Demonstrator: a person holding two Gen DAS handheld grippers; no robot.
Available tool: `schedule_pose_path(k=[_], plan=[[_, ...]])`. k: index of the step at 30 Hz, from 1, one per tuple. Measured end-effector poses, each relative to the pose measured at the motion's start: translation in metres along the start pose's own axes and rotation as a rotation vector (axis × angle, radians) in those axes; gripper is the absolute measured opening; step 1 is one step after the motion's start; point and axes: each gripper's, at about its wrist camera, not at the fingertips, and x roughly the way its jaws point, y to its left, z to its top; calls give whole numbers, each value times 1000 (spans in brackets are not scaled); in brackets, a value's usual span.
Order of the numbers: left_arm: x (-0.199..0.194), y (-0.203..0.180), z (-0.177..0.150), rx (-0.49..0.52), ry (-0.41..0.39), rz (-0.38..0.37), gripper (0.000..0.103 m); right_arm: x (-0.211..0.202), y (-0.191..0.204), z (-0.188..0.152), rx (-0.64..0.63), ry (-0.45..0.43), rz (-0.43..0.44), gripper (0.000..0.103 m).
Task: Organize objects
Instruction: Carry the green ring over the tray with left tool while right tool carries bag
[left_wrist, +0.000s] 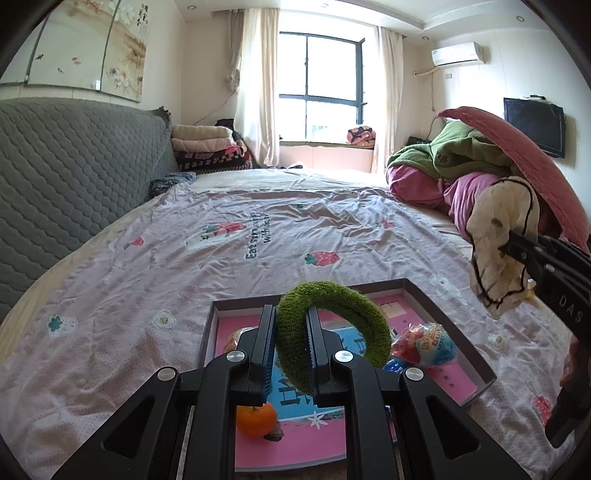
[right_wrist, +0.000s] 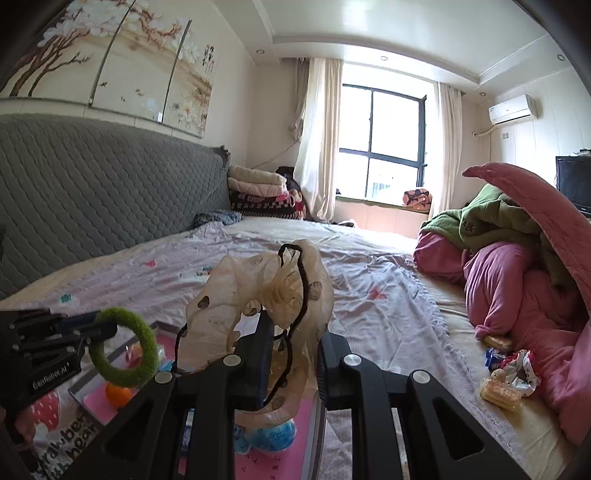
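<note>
Closest, in the left wrist view: left gripper (left_wrist: 291, 332) clamped nearly shut on a green fuzzy ring (left_wrist: 332, 328), held upright above the shallow box (left_wrist: 448, 314) on the bed. Inside the box: an orange (left_wrist: 256, 419) almost directly under the jaws, a snack packet (left_wrist: 424, 345) further right.

Risk here: only a narrow part of the ring pinched, so a likely twist or slip if tilted; if dropped from this height, a possible bounce off the orange and over the low wall.

Right gripper (right_wrist: 291, 332) closed tight on a cream scrunchie (right_wrist: 266, 291) with dark trim, hanging loose above the right part of the box. Risk: limp fabric catching on the fingers at release, or sagging outside the rim.

Both grippers near each other over the same box, so a possible collision if lowered together.

Further away: wide free sheet (left_wrist: 258, 229) beyond the box; piled blankets (right_wrist: 517, 258) on the right, grey headboard (left_wrist: 74, 177) on the left limiting side room.
</note>
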Motion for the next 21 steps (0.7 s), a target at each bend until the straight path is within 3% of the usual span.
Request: schedule_pose_path(k=[21], plan=[[21,-7,-16,44,78,10,16,14,4,-28,-9,108,14,21]])
